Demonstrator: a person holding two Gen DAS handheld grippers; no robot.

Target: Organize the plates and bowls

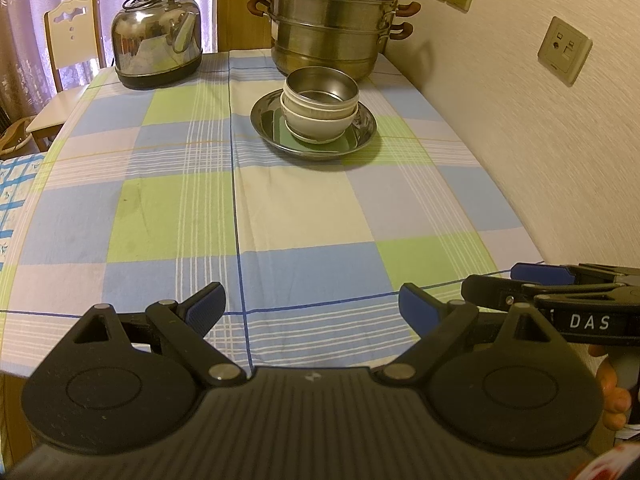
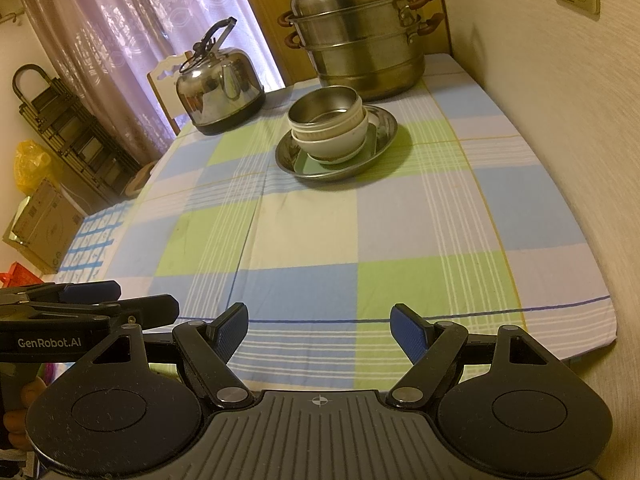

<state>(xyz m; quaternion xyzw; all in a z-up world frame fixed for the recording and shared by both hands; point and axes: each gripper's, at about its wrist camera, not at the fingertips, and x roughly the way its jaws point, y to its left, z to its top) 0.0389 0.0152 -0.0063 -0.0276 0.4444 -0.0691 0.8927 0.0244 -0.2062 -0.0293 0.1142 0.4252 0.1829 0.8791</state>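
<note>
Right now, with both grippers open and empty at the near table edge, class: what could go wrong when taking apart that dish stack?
1. The steel bowl sits nested atop white bowls; lifting it may drag them along.
2. The steamer pot stands close behind, so overreaching could knock it.
3. The metal plate may slide on the tablecloth.

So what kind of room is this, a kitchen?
Probably a home dining room or kitchen corner. A table with a checked tablecloth holds a steel kettle, a big stacked steamer pot and bowls piled on a metal plate, with a chair and curtains behind.
</note>
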